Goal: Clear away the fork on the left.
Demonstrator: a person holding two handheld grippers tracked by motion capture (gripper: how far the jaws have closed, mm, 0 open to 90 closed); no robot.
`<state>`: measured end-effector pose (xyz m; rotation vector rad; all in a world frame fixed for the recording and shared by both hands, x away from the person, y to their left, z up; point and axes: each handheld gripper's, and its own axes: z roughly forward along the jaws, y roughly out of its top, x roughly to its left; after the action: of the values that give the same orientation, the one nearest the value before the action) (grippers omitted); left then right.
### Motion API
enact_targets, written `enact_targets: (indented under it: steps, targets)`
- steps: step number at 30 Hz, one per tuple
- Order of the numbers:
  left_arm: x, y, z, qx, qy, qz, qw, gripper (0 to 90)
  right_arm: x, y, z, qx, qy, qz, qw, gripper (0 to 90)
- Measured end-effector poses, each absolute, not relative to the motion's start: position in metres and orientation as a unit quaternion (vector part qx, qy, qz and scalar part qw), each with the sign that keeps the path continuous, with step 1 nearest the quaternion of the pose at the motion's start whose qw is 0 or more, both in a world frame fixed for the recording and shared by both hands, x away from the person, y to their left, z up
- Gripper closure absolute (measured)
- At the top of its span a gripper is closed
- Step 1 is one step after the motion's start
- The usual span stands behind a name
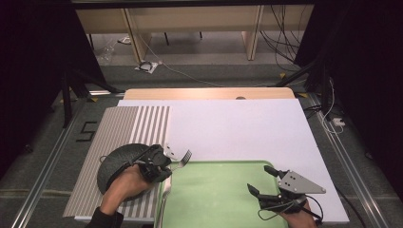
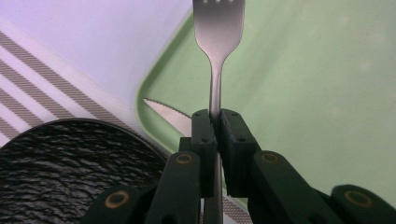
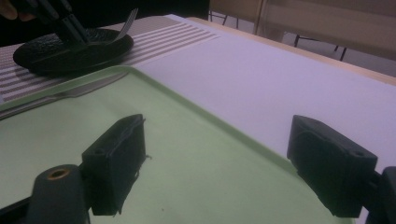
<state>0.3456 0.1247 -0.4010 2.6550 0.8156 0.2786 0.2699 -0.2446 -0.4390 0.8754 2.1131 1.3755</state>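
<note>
My left gripper point(image 1: 168, 164) is shut on the handle of a metal fork point(image 1: 184, 157), held above the far left corner of a green tray point(image 1: 218, 199). In the left gripper view the jaws point(image 2: 215, 119) clamp the fork point(image 2: 218, 28) by its neck, tines pointing away over the tray point(image 2: 317, 93). A black textured plate point(image 1: 116, 161) lies just left of the gripper, partly under the hand. A knife point(image 2: 163, 114) rests along the tray's left edge. My right gripper point(image 1: 260, 179) hovers open over the tray's right side, with nothing between its jaws point(image 3: 219, 158).
The plate sits on a striped placemat point(image 1: 119, 133) at the left. A white sheet point(image 1: 247, 128) covers the table beyond the tray. A wooden table edge point(image 1: 209, 93) runs along the back. Dark frames and cables stand on the floor around.
</note>
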Motion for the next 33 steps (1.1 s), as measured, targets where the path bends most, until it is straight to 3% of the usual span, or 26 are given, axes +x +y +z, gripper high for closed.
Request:
enact_targets:
  steps: [33]
  targets:
    - [0.295, 0.071, -0.418, 0.958, 0.225, 0.043, 0.173, 84.5, 0.27, -0.246, -0.439, 0.321, 0.767, 0.503, 0.234, 20.2]
